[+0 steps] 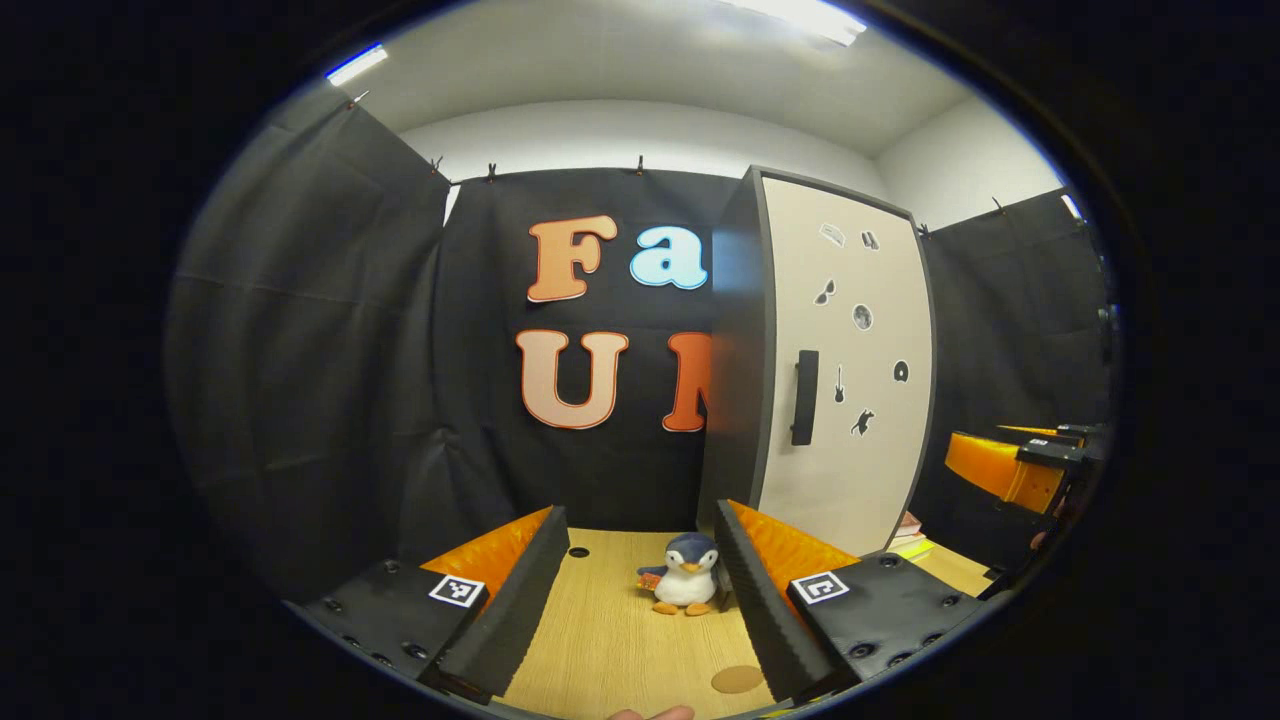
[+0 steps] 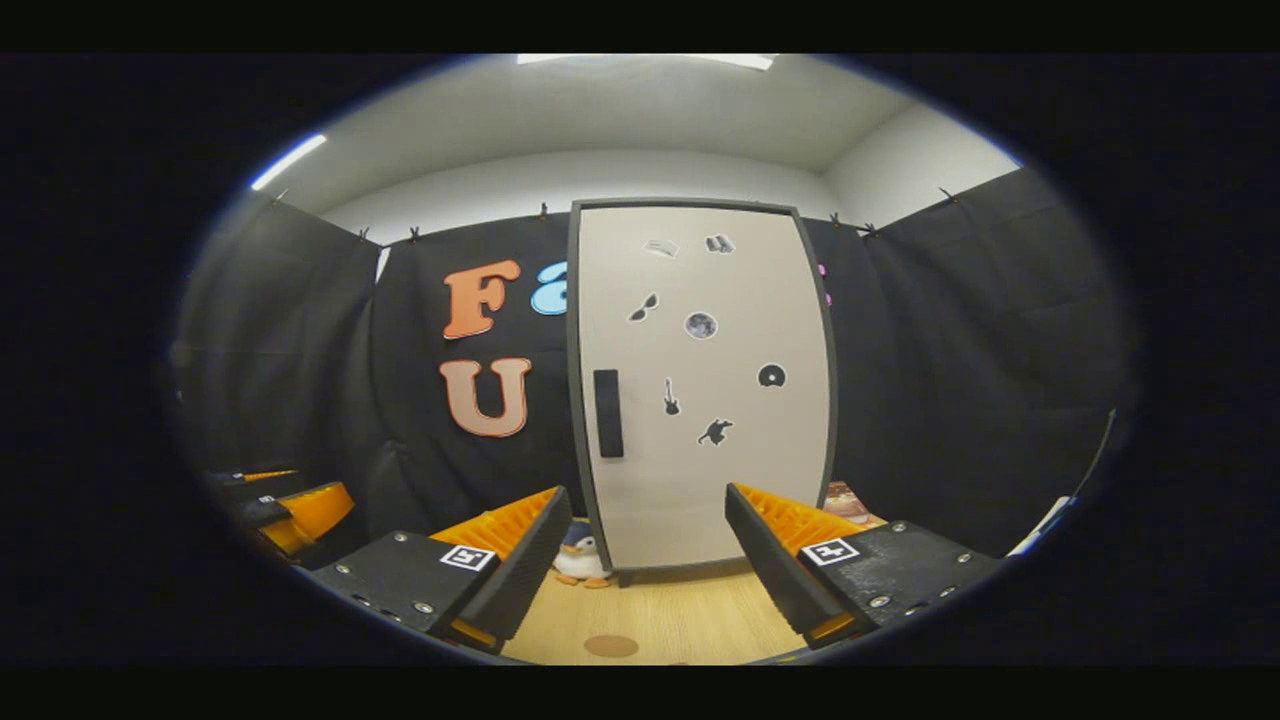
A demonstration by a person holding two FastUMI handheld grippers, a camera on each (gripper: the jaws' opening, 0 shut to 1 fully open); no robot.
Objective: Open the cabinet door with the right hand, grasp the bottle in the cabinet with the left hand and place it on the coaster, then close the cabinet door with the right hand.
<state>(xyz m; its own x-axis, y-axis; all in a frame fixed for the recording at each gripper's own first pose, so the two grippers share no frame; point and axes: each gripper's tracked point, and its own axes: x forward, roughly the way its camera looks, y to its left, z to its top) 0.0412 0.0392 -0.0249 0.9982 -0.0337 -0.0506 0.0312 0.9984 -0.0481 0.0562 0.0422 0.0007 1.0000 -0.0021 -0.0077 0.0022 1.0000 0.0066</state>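
1. Looking along the left gripper [image 1: 640,590] in the left gripper view: fingers spread wide apart, holding nothing, above the wooden table [image 1: 600,640]. Cabinet [image 1: 825,370] standing ahead and right, door shut, black handle [image 1: 805,397] on the door's left side. Plush penguin [image 1: 687,573] just left of the cabinet's base. Round coaster [image 1: 737,679] on the table, in front of the cabinet, nearer the camera. Right gripper [image 1: 1020,465] hovering right of the cabinet.

2. Facing the cabinet [image 2: 700,390] squarely in the right gripper view: right gripper [image 2: 645,560] also spread apart and empty, well short of the handle [image 2: 608,412]. Coaster [image 2: 611,645] on the table [image 2: 700,620] before the cabinet; penguin [image 2: 578,555] at its lower left corner. Bottle hidden behind the closed door.
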